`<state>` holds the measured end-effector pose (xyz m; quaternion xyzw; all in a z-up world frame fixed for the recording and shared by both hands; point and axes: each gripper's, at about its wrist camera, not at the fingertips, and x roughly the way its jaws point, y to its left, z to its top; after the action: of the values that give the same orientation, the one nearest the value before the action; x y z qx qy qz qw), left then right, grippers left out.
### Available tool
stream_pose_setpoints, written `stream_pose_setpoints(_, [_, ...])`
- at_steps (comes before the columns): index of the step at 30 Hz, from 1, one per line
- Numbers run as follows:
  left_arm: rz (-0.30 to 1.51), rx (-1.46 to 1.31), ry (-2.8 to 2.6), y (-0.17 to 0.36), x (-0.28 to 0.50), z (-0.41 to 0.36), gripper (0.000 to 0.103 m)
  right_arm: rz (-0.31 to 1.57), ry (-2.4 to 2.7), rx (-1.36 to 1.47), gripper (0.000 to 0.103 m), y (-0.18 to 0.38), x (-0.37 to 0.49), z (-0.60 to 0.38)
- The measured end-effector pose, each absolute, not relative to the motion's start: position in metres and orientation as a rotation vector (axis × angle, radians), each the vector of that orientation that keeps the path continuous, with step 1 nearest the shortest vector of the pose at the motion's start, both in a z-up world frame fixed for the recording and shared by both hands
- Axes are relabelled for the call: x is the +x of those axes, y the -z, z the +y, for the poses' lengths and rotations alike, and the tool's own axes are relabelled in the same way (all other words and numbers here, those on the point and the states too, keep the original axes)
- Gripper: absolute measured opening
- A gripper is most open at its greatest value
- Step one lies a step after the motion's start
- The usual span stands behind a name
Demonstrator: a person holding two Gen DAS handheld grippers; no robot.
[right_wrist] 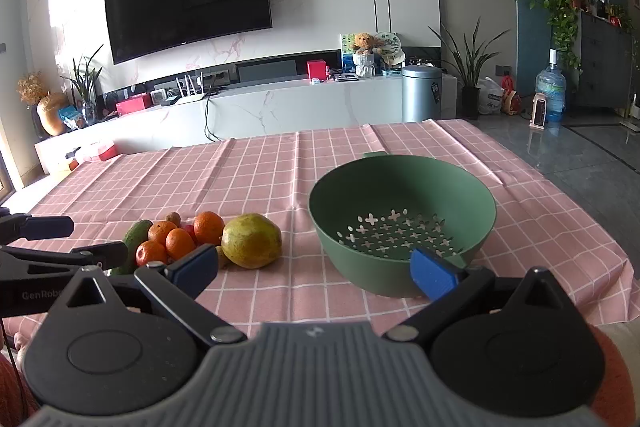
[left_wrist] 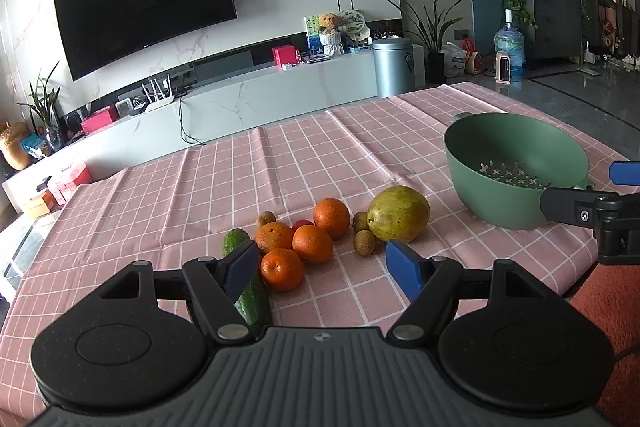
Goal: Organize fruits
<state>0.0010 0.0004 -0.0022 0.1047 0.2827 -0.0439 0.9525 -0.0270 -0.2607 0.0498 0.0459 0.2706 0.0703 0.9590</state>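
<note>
A pile of fruit lies on the pink checked tablecloth (left_wrist: 320, 155): several oranges (left_wrist: 312, 243), a big yellow-green pear (left_wrist: 398, 214), a cucumber (left_wrist: 252, 291), small brown longans (left_wrist: 364, 242). A green colander bowl (left_wrist: 516, 167) stands to the right, empty. My left gripper (left_wrist: 322, 267) is open, hovering just short of the oranges. My right gripper (right_wrist: 316, 269) is open and empty, between the pear (right_wrist: 251, 239) and the bowl (right_wrist: 402, 215). The right gripper also shows at the left wrist view's right edge (left_wrist: 600, 195).
The table's near edge lies just below both grippers. An orange-red cushion (left_wrist: 612, 307) sits past the table's right corner. A TV wall, a low cabinet and a bin (left_wrist: 394, 67) stand beyond the far edge.
</note>
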Motion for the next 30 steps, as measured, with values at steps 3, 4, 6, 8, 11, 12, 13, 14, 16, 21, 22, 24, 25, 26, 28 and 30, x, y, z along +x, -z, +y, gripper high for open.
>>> stream_pose_setpoints(3, [0.580,0.214,0.092,0.0034,0.0011,-0.0006,0.086,0.549,-0.143,0.093,0.098,-0.0495,-0.0270,-0.2608])
stream_pose_setpoints(4, [0.581,0.214,0.093,0.0037,0.0010,-0.0010,0.086,0.549,-0.143,0.093,0.098,-0.0495,-0.0270,-0.2609])
stream_pose_setpoints(6, [0.581,0.214,0.095,0.0032,0.0009,-0.0007,0.086,0.549,-0.143,0.093,0.098,-0.0494,-0.0270,-0.2609])
stream_pose_setpoints(8, [0.581,0.213,0.095,0.0033,0.0009,-0.0008,0.086,0.550,-0.142,0.091,0.098,-0.0490,-0.0268,-0.2611])
stream_pose_setpoints(11, [0.582,0.214,0.094,0.0022,0.0007,-0.0005,0.086,0.556,-0.139,0.086,0.098,-0.0484,-0.0256,-0.2602])
stream_pose_setpoints(12, [0.582,0.214,0.092,0.0022,0.0010,-0.0005,0.086,0.557,-0.138,0.086,0.098,-0.0486,-0.0255,-0.2605])
stream_pose_setpoints(13, [0.583,0.215,0.091,0.0023,0.0009,-0.0008,0.086,0.557,-0.138,0.087,0.098,-0.0484,-0.0256,-0.2610])
stream_pose_setpoints(14, [0.584,0.214,0.090,0.0023,0.0011,-0.0008,0.086,0.557,-0.138,0.088,0.098,-0.0486,-0.0260,-0.2615])
stream_pose_setpoints(16, [0.585,0.212,0.089,0.0019,0.0011,-0.0009,0.086,0.557,-0.138,0.085,0.098,-0.0487,-0.0258,-0.2610])
stream_pose_setpoints(21, [0.582,0.206,0.085,0.0015,0.0007,0.0003,0.086,0.562,-0.127,0.079,0.098,-0.0493,-0.0259,-0.2607])
stream_pose_setpoints(22, [0.583,0.203,0.084,0.0014,0.0005,0.0012,0.086,0.562,-0.126,0.077,0.098,-0.0494,-0.0259,-0.2606])
stream_pose_setpoints(24, [0.583,0.202,0.084,0.0012,0.0007,0.0014,0.086,0.564,-0.122,0.073,0.098,-0.0501,-0.0254,-0.2591])
stream_pose_setpoints(25, [0.583,0.203,0.085,0.0013,0.0006,0.0014,0.086,0.564,-0.121,0.072,0.098,-0.0501,-0.0254,-0.2591])
stream_pose_setpoints(26, [0.583,0.202,0.085,0.0014,0.0006,0.0015,0.086,0.564,-0.120,0.071,0.098,-0.0504,-0.0252,-0.2581])
stream_pose_setpoints(28, [0.582,0.202,0.086,0.0015,-0.0002,0.0018,0.086,0.565,-0.119,0.071,0.098,-0.0504,-0.0252,-0.2579])
stream_pose_setpoints(30, [0.582,0.202,0.085,0.0015,-0.0002,0.0019,0.086,0.566,-0.118,0.069,0.098,-0.0503,-0.0253,-0.2574])
